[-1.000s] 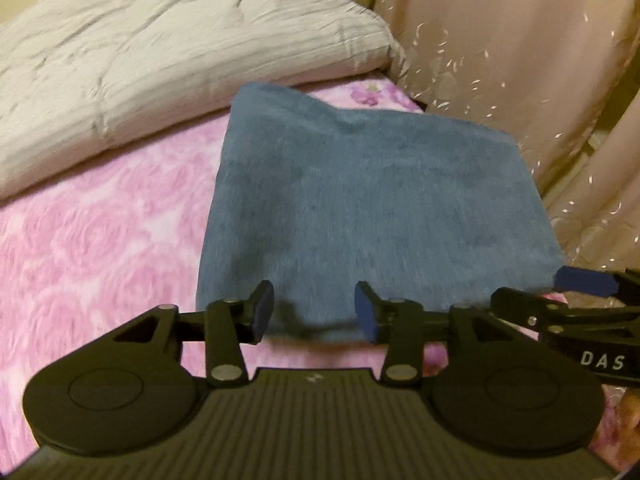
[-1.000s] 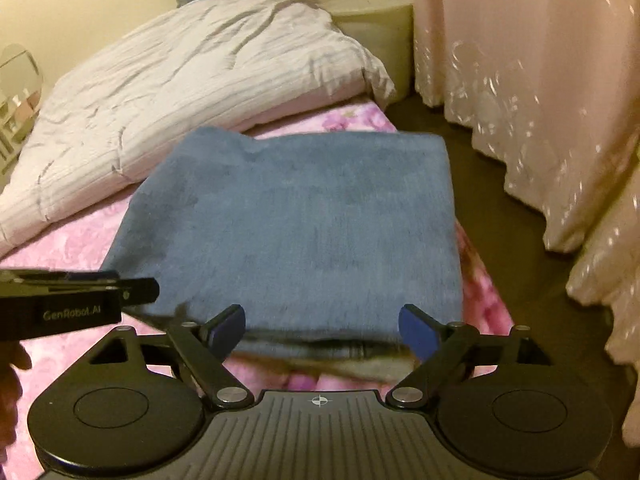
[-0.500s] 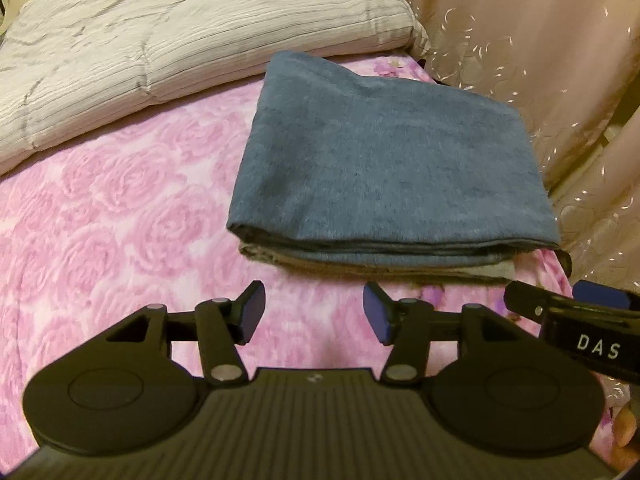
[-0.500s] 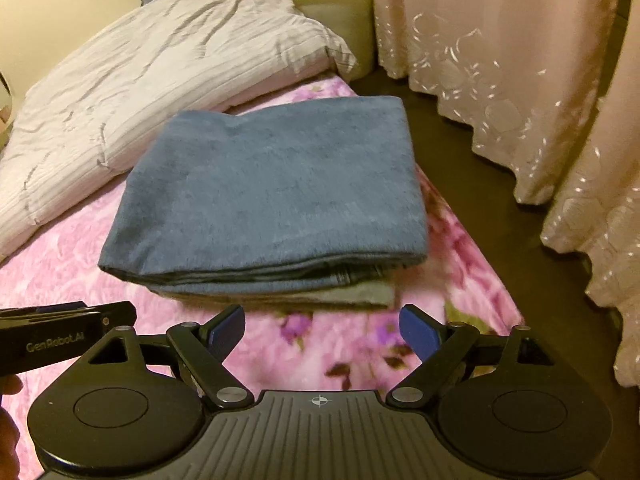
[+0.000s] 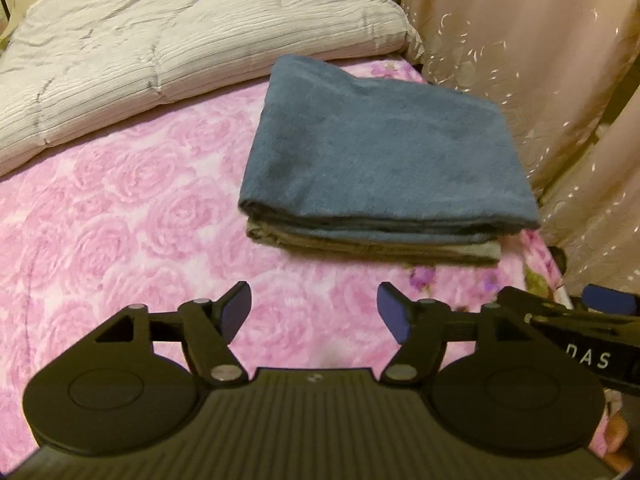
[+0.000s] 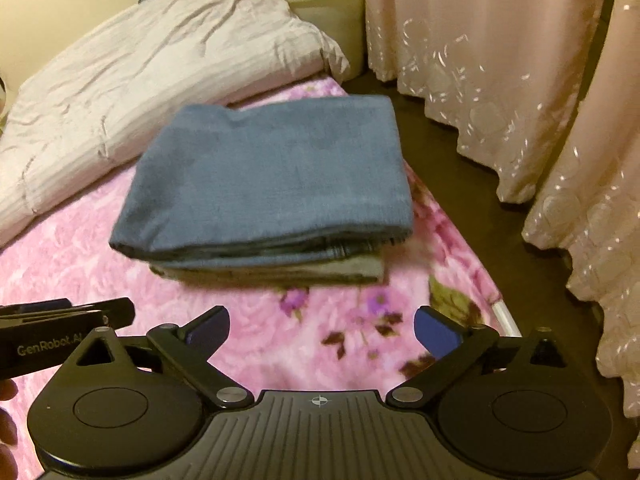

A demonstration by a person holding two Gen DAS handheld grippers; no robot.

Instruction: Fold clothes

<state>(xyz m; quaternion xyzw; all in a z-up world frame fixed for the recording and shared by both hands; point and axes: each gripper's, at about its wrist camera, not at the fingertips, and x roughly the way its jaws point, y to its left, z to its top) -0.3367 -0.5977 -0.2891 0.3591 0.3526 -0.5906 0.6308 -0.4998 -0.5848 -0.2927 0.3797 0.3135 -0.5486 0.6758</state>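
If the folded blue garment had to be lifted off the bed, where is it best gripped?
Probably at the near layered edge of the folded blue garment, approached from the camera side: there the stacked folds face the tools, letting one pinch gather every layer.

A bed filled most of both views, covered by a pink rose-patterned blanket (image 5: 120,208) with a crumpled pale striped duvet (image 6: 132,68) heaped toward its head. Along the bed's right side hung pale pink curtains (image 6: 500,60) with glinting embroidery — they reached down to a dark floor (image 6: 460,160). A cream bedside cabinet (image 6: 332,8) stood beyond the duvet, against a cream wall (image 6: 60,4). The light was warm and dim.
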